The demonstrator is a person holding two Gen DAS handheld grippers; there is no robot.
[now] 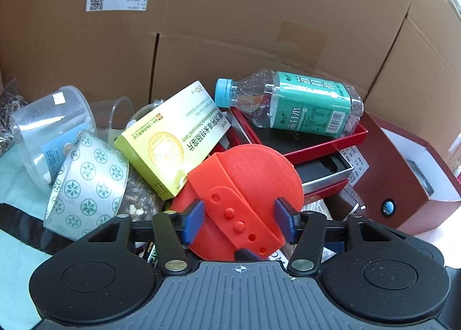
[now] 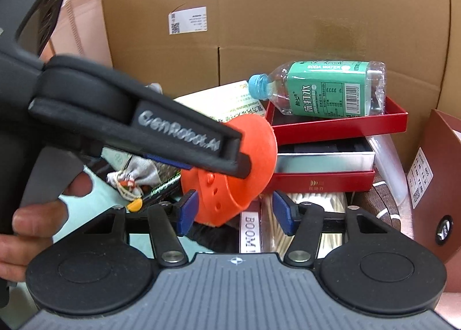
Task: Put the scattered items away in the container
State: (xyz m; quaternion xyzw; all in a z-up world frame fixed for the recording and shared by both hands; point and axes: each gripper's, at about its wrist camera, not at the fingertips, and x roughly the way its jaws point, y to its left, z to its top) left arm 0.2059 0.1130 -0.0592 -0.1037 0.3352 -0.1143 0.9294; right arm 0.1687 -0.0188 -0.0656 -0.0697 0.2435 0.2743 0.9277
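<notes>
**Orange piece gripped over the clutter**

Pinching the orange plastic piece [image 1: 245, 183] between its blue pads, the left gripper [image 1: 238, 222] holds it above a heap of items: a yellow medicine box [image 1: 173, 139], a tape roll [image 1: 89, 183] and a soda-water bottle [image 1: 291, 103] lying in a red tray [image 1: 325, 144]. The right gripper [image 2: 232, 211] sits spread, pinching nothing, just beside the orange piece. Cardboard boxes [image 1: 230, 13] stand behind.
</notes>
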